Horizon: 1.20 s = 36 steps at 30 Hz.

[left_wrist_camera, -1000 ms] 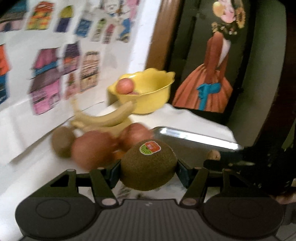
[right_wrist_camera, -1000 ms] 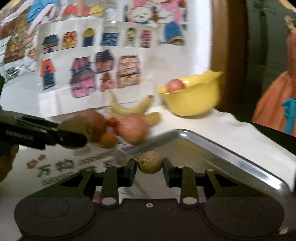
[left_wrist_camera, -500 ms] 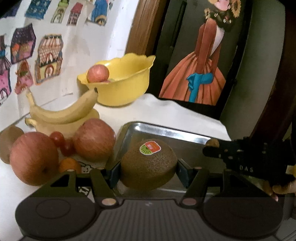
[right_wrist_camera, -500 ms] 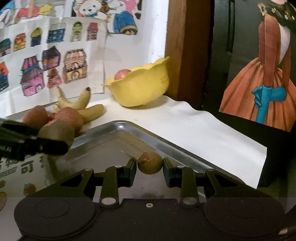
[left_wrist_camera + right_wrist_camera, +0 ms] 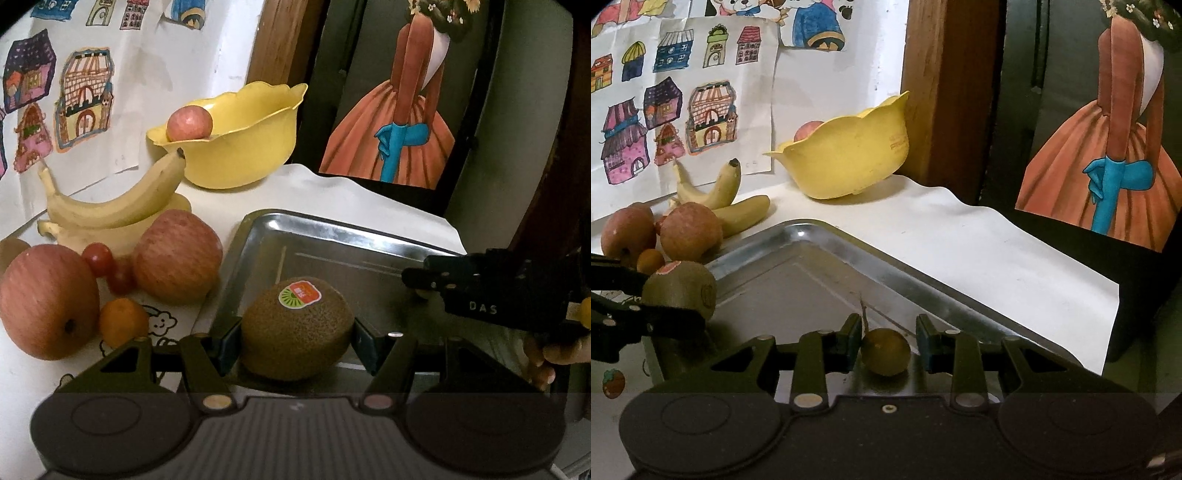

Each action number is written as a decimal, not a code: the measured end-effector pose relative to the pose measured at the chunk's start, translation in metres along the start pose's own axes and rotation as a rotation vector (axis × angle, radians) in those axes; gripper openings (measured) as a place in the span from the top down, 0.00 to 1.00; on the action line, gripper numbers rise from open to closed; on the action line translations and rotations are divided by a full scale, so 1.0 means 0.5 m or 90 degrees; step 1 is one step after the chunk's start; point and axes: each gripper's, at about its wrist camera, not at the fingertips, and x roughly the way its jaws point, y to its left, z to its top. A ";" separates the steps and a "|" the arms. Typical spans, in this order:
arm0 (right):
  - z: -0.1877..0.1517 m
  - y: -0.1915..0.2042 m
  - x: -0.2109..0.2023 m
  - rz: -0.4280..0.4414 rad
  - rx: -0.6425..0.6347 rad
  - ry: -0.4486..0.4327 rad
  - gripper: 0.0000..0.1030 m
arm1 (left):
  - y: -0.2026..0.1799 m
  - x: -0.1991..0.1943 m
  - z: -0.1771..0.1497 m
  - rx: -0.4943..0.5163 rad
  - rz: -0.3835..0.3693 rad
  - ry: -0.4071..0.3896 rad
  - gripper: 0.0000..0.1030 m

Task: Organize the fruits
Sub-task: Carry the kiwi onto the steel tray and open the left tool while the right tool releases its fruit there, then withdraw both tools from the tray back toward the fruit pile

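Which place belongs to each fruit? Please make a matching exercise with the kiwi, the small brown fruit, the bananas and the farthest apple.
1 kiwi
2 small brown fruit
3 bananas
4 farthest apple

A in yellow bowl
B clamped in left hand-held gripper
C on white table
D between fingers of right hand-held gripper

Pairs: 1-B, 2-D, 3-C, 4-A

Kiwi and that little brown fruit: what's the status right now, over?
Left gripper shut on kiwi, over tray. Right gripper open; jaws clear of small brown fruit in tray. Nothing blocking.
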 end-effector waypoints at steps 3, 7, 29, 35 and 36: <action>-0.001 -0.004 -0.007 0.000 0.005 -0.003 0.57 | 0.000 0.003 -0.001 -0.004 0.003 0.008 0.35; 0.001 -0.014 -0.025 -0.005 0.014 -0.014 0.48 | 0.000 0.004 0.000 -0.008 0.005 0.015 0.34; 0.009 0.060 -0.334 -0.008 -0.018 -0.175 0.01 | -0.011 -0.216 -0.007 -0.041 0.030 -0.148 0.01; 0.008 0.154 -0.410 0.042 -0.041 -0.216 0.01 | 0.016 -0.336 -0.034 -0.047 0.060 -0.191 0.00; 0.008 0.169 -0.416 0.051 -0.043 -0.219 0.01 | 0.023 -0.353 -0.039 -0.046 0.068 -0.194 0.00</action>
